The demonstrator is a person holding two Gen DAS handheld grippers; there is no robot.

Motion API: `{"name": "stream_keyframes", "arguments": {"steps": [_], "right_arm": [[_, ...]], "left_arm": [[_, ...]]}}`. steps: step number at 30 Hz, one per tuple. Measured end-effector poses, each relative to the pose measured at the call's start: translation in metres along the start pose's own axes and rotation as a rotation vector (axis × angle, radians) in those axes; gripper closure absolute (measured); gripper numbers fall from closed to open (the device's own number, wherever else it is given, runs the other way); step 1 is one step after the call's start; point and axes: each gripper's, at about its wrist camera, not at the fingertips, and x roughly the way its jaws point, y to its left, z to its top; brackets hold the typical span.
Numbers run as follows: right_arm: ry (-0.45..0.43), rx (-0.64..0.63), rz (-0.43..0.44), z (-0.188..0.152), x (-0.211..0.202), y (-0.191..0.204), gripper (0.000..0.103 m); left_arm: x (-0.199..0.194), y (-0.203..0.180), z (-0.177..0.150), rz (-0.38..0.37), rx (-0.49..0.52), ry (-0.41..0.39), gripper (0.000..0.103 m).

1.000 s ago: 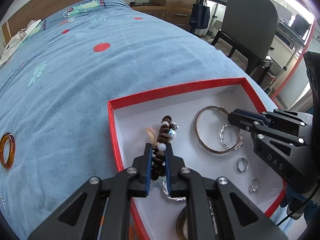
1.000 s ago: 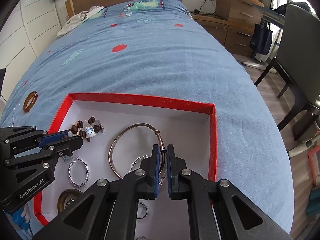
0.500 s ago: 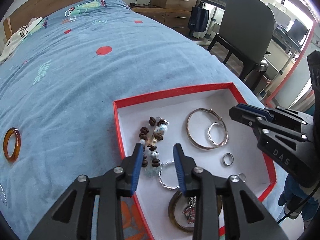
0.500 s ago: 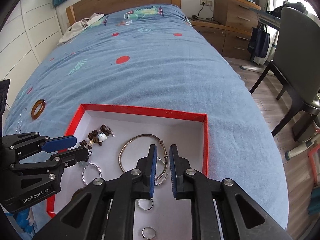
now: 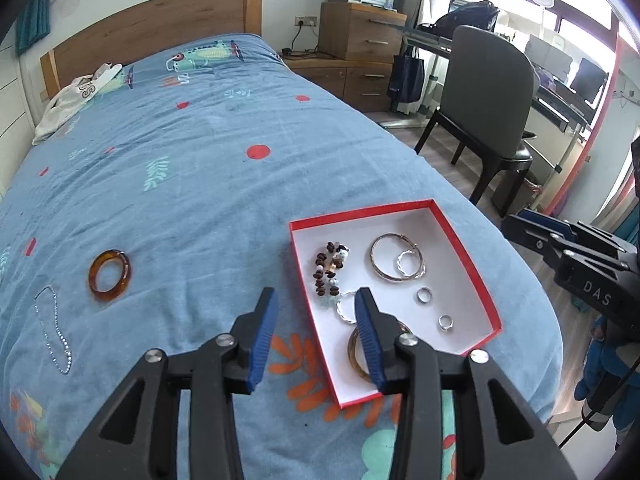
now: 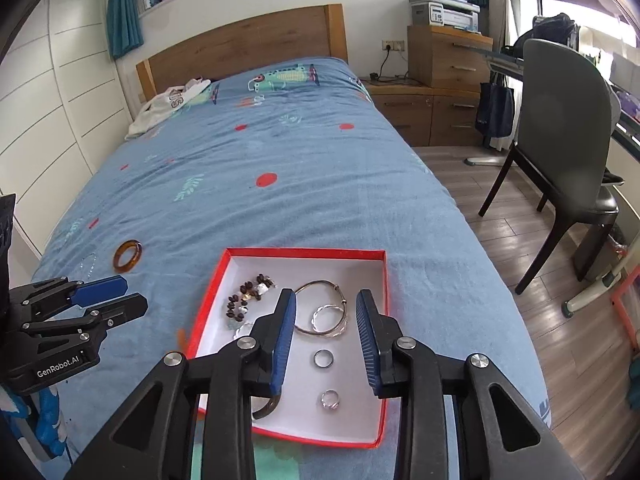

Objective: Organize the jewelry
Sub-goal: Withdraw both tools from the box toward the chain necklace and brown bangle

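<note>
Both claws hang above a blue-covered bed (image 5: 192, 184), where I am sorting jewelry into a shallow red box (image 5: 476, 276) with a white floor. My left claw (image 5: 316, 320) has its blue-padded jaws opening, with nothing between them; seen from its own camera it sits over the box's left wall and the bedspread beside it. My right claw (image 6: 326, 328) is opening too and grips nothing, poised over the middle of the red box (image 6: 386, 280).

Inside the box, a brown beaded bracelet (image 5: 328, 270) with pale charms lies near the left wall. A large thin silver bangle (image 5: 394, 260) lies to its right, with a smaller twisted silver hoop (image 5: 411, 264) resting partly inside it. Two small silver rings, a plain band (image 5: 424, 295) and a smaller ring (image 5: 445, 322), lie apart on the white floor nearer the right wall. Another twisted silver hoop (image 5: 345, 311) and a brownish bangle (image 5: 356, 354) lie at the near end, partly hidden by a finger of the left claw.

Outside the box, an amber ring-shaped bangle (image 5: 110, 276) lies on the bedspread well to the left, with a thin sparkling chain (image 5: 54, 328) just beyond it. A pale garment (image 5: 76, 100) is bunched near the wooden headboard (image 5: 152, 36), and a dark chair (image 5: 488, 120) stands beside the bed.
</note>
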Motion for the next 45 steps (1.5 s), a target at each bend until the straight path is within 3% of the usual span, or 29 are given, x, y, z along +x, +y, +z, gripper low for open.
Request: {"name": "stream_keyframes", "arguments": {"steps": [15, 19, 35, 45], "right_arm": [[-0.104, -0.018, 0.027, -0.029, -0.100, 0.062, 0.063], [-0.114, -0.010, 0.037, -0.039, -0.115, 0.077, 0.063], [-0.125, -0.073, 0.086, -0.063, -0.137, 0.145, 0.058], [-0.141, -0.105, 0.142, -0.054, -0.133, 0.167, 0.052]], "left_arm": [[-0.133, 0.077, -0.067, 0.089, -0.121, -0.128, 0.064], [-0.155, 0.095, -0.083, 0.156, -0.126, -0.144, 0.054], [-0.208, 0.187, -0.158, 0.282, -0.282, -0.164, 0.052], [-0.219, 0.232, -0.174, 0.325, -0.375, -0.160, 0.052]]}}
